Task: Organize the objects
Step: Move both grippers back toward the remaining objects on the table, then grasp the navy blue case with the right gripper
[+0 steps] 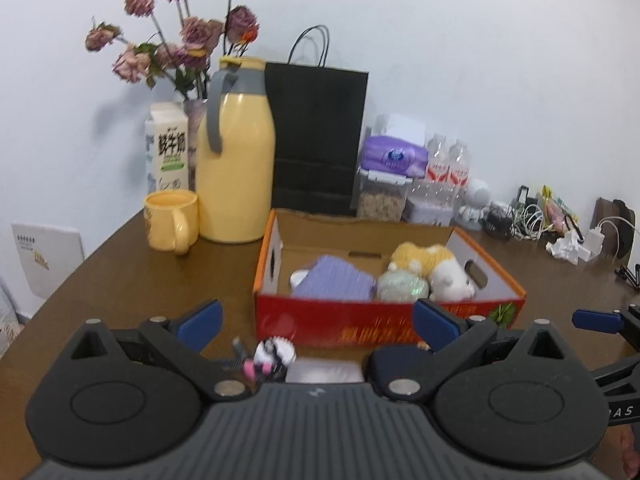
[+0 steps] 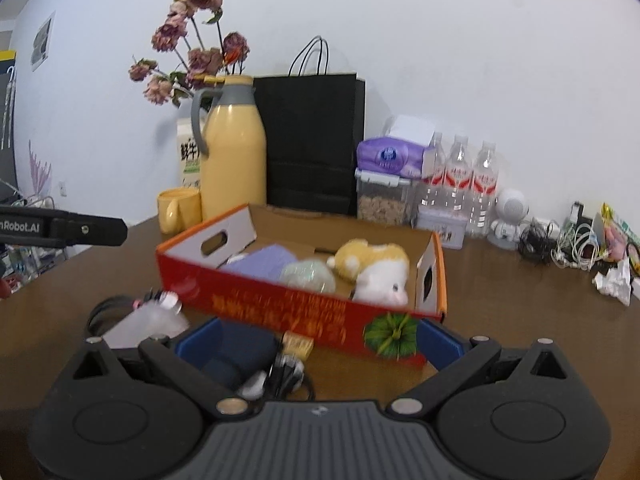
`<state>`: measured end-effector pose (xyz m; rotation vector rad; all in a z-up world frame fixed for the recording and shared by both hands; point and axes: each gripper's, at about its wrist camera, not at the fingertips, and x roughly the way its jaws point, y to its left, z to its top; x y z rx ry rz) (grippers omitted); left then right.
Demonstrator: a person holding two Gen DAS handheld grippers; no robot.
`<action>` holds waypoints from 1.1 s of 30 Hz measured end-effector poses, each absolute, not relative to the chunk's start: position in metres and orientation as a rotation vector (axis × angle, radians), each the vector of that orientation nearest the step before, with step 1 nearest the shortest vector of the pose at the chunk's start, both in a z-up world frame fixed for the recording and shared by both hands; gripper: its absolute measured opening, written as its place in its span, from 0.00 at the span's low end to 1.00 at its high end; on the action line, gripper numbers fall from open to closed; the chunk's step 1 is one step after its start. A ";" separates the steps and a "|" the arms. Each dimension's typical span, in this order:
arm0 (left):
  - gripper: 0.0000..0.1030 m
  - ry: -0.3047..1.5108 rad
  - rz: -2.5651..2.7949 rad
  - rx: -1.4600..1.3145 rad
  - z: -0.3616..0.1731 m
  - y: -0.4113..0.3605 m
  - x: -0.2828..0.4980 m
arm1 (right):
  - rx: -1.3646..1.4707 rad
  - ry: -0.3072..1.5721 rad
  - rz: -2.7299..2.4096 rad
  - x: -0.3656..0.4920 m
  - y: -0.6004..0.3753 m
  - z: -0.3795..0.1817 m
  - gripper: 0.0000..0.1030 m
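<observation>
A red cardboard box (image 1: 360, 324) (image 2: 280, 304) sits mid-table. Inside it lie a yellow-and-white plush toy (image 1: 436, 268) (image 2: 376, 268), a purple cloth (image 1: 336, 284) (image 2: 264, 260) and a pale green bundle (image 1: 402, 286) (image 2: 306, 274). My left gripper (image 1: 318, 326) is open just before the box front, over a black, white and pink trinket (image 1: 272, 354) and a translucent pouch (image 1: 324, 372) (image 2: 148, 320). My right gripper (image 2: 318, 344) is open too; a navy object (image 2: 236, 354) (image 1: 400, 362), a small yellow box (image 2: 298, 344) and tangled earphones (image 2: 280, 376) lie between its fingers.
Behind the box stand a yellow jug (image 1: 236, 160), a yellow mug (image 1: 172, 220), a milk carton (image 1: 166, 152), dried flowers (image 1: 180, 40) and a black paper bag (image 1: 316, 140). Tissues (image 1: 394, 156), water bottles (image 2: 468, 184), a white robot figure (image 2: 510, 216) and cables (image 2: 560, 244) line the wall.
</observation>
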<state>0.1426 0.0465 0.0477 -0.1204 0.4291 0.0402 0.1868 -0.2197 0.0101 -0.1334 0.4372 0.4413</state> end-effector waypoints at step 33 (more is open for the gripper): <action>1.00 0.514 0.113 -0.171 0.006 0.091 0.100 | -0.164 0.567 0.544 0.172 -0.175 -0.020 1.00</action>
